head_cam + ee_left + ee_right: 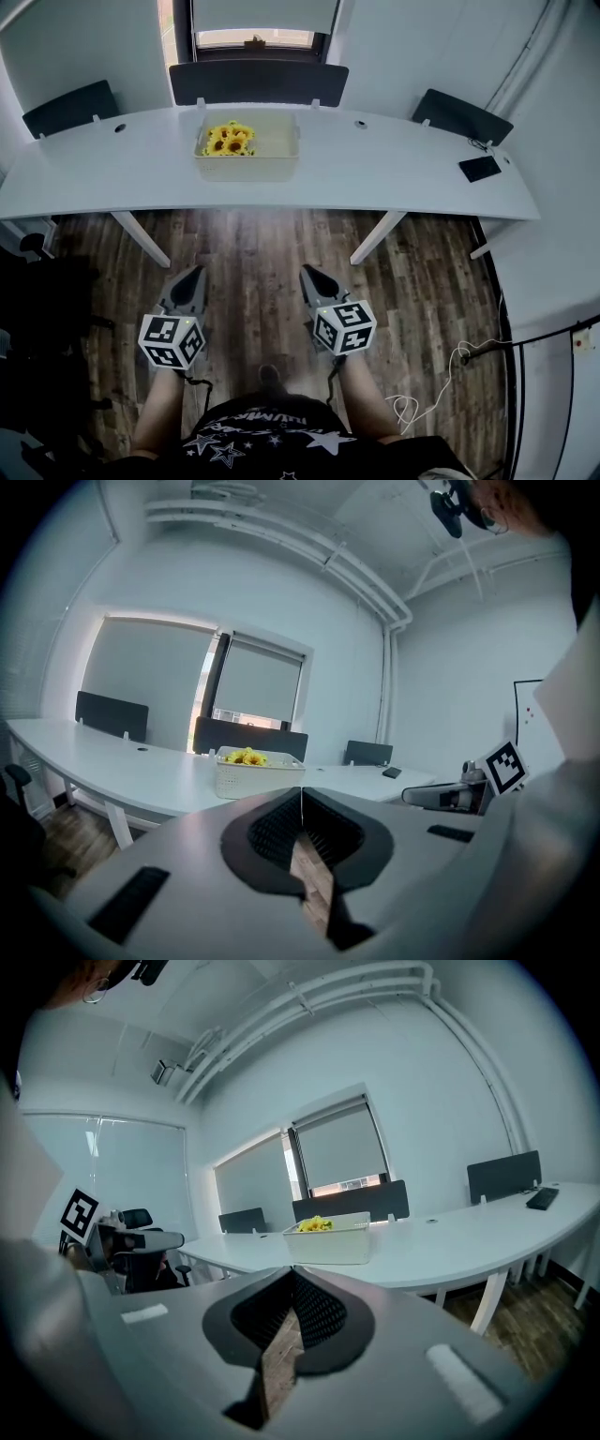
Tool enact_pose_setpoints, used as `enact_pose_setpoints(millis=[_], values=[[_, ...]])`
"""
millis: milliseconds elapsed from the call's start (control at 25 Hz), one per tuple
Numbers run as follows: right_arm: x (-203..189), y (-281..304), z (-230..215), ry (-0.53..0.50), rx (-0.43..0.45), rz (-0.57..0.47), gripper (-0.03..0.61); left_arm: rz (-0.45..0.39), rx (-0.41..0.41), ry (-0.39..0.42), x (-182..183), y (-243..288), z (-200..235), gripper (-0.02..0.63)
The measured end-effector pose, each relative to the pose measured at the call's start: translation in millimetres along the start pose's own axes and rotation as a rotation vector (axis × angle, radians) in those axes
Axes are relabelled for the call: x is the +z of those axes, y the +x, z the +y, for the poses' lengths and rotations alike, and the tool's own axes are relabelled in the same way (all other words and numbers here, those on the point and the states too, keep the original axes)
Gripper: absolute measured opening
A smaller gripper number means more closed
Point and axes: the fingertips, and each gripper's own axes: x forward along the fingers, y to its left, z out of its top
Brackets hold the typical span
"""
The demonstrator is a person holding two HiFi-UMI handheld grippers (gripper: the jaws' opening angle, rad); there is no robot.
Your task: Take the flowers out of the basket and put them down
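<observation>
A cream basket (272,161) stands on the long white table (394,169), with yellow flowers (230,140) lying in its left half. The basket (253,774) with the flowers (246,756) shows far off in the left gripper view, and the basket (333,1238) with the flowers (316,1224) likewise in the right gripper view. My left gripper (191,277) and right gripper (308,277) hang side by side over the wooden floor, well short of the table. Both are shut with nothing between their jaws.
Dark chairs (258,82) stand behind the table under the window. A black phone (480,168) lies at the table's right end. White table legs (377,235) slant down to the floor. A cable (441,375) trails on the floor at right.
</observation>
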Motion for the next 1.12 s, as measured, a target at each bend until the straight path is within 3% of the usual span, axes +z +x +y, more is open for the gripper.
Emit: enact_pose_setpoints(millis=[360, 760, 1120], values=[[8, 30, -34, -0.001, 0.024, -0.013, 0.003, -0.051, 0.028, 0.014, 20, 35, 2, 0.011], [13, 92, -26, -0.034, 0.074, 0.022, 0.003, -0.061, 0.069, -0.001, 24, 59, 52, 0.011], [38, 151, -65, -0.048, -0.008, 0.010, 0.003, -0.072, 0.018, -0.020, 48, 139, 101, 0.011]])
